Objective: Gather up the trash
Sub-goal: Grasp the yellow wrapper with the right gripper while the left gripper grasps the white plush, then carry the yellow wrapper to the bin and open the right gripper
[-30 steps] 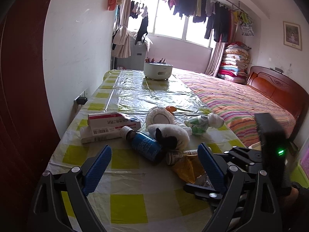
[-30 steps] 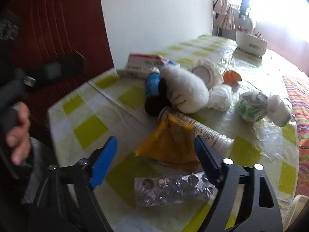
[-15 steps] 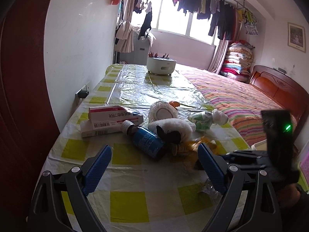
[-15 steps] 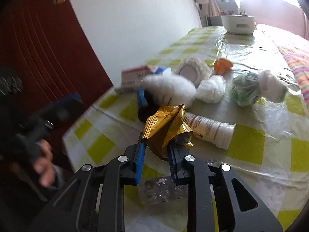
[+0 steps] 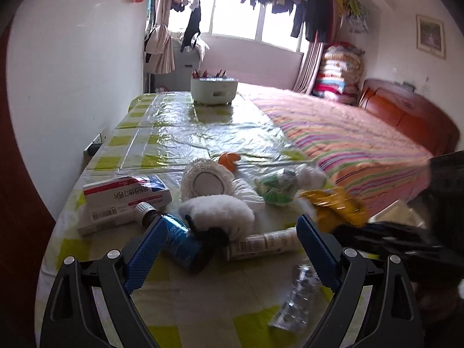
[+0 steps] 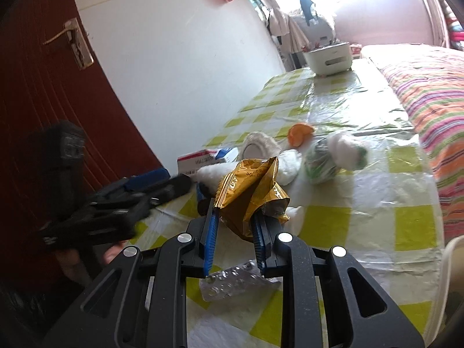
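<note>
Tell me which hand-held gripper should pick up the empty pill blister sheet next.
Left. The left hand-held gripper is open and empty, with the blister sheet lying on the table just ahead of it. The right hand-held gripper is shut on the gold wrapper.

Table point(image 5: 179, 133) w/ checked cover, bottle point(image 5: 174, 237), boxes point(image 5: 121, 197), tube point(image 5: 261, 243)

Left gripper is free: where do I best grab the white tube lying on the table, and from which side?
Grip the white tube across its middle, coming down from above. It lies flat, crosswise between the open left gripper fingers, so roll the wrist first. Its left end sits against the blue bottle; mid-body looks clear.
</note>
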Demonstrator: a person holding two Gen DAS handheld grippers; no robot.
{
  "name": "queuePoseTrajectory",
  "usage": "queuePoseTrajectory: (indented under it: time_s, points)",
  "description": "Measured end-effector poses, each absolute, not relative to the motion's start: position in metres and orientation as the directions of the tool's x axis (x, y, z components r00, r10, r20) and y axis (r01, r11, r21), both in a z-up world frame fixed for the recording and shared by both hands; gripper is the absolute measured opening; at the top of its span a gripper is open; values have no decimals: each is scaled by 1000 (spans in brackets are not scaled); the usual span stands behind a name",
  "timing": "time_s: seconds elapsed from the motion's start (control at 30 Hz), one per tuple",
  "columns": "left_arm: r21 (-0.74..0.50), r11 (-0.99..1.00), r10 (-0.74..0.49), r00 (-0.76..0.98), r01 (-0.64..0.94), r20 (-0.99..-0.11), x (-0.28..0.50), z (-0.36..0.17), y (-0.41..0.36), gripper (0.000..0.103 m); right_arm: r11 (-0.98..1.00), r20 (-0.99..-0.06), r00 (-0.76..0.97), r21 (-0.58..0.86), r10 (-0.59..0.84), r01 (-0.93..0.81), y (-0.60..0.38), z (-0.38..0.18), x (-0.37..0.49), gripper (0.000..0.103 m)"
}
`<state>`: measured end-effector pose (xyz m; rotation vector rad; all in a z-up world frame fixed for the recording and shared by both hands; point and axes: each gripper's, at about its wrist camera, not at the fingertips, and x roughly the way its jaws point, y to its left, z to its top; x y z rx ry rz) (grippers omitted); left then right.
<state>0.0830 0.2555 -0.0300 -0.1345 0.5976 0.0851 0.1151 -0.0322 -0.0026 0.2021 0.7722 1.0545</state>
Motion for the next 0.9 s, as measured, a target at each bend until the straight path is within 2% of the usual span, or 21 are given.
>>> queuePoseTrajectory:
  time_s: [0.6, 0.67, 0.73, 0.9]
  points:
    - [-25, 984, 109, 716, -174, -690, 150, -62, 251, 88, 494, -443, 267, 548, 856, -675, -47, -7, 119, 22]
    - [-10, 982, 130, 717, -187, -685, 152, -65, 251, 79, 491, -439, 267, 546, 858, -679, -48, -6, 118, 22]
    - [12, 982, 145, 710, -189, -689, 153, -67, 248, 55, 492, -432, 276, 545, 859, -679, -50, -4, 117, 23]
    - [26, 979, 168, 720, -204, -674, 149, -66, 246, 45, 493, -412, 292, 561, 863, -665, -60, -1, 118, 24]
